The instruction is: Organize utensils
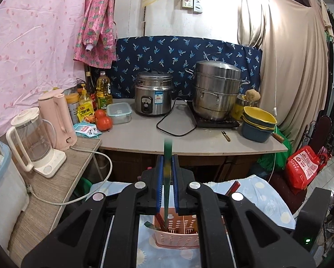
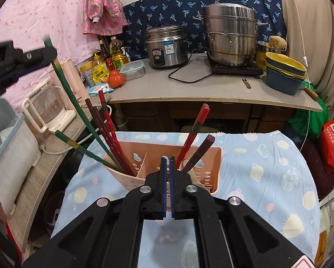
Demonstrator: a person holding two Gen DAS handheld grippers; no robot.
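My left gripper is shut on a green chopstick that stands upright, its lower end in the left compartment of a pink slotted utensil basket. In the right wrist view the left gripper holds that green chopstick high at the left, above the basket. Another green chopstick and several red and brown chopsticks lean in the left compartment. A red chopstick and a brown one lean in the right compartment. My right gripper is shut and empty, just before the basket.
The basket stands on a table with a light-blue patterned cloth. Behind is a grey counter with a rice cooker, a steel steamer pot, stacked bowls, bottles and tomatoes. A kettle stands on a shelf at the left.
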